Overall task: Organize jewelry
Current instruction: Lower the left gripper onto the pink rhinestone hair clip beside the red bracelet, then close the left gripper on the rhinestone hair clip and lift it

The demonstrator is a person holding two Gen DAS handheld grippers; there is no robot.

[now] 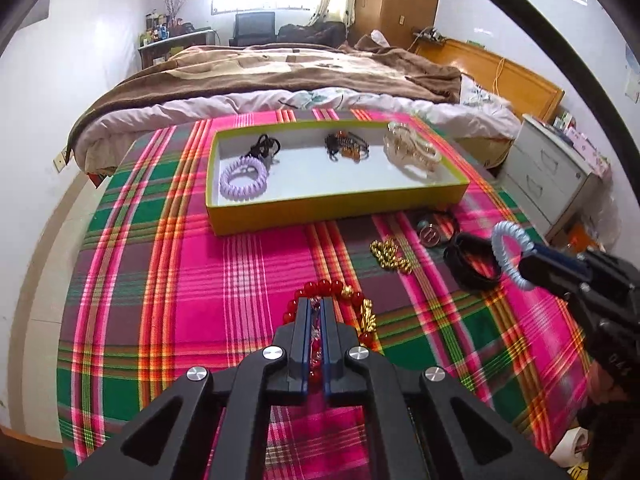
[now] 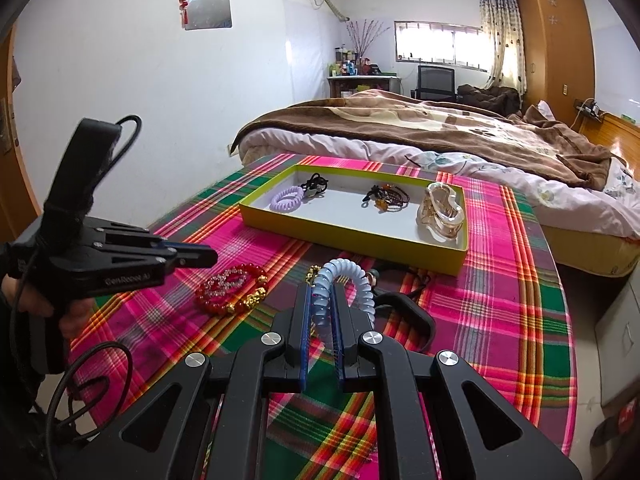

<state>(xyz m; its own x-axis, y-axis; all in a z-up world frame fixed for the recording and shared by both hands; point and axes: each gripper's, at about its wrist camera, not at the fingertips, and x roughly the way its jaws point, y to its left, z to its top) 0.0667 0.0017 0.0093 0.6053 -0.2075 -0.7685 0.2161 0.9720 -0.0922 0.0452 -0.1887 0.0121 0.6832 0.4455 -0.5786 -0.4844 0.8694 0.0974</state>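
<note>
Right now my table (image 1: 168,264), draped in bright plaid, carries the yellow tray (image 1: 336,204) at twelve o'clock, already holding a purple coil tie (image 1: 244,178). My right hand-held gripper (image 2: 323,304) is clamped on the pale blue coil tie (image 2: 348,280), lifted at three o'clock. My left hand-held gripper (image 1: 316,308), jaws narrowed, hovers above the red bead bracelet (image 1: 320,290); from here I cannot tell whether it grips.

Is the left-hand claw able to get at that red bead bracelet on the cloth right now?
Probably yes. The left gripper hangs just above the red bead bracelet, with nothing between them. But its jaws look nearly shut, so they would need to open first. The right gripper, holding the blue coil hair tie, is off to the side.
</note>
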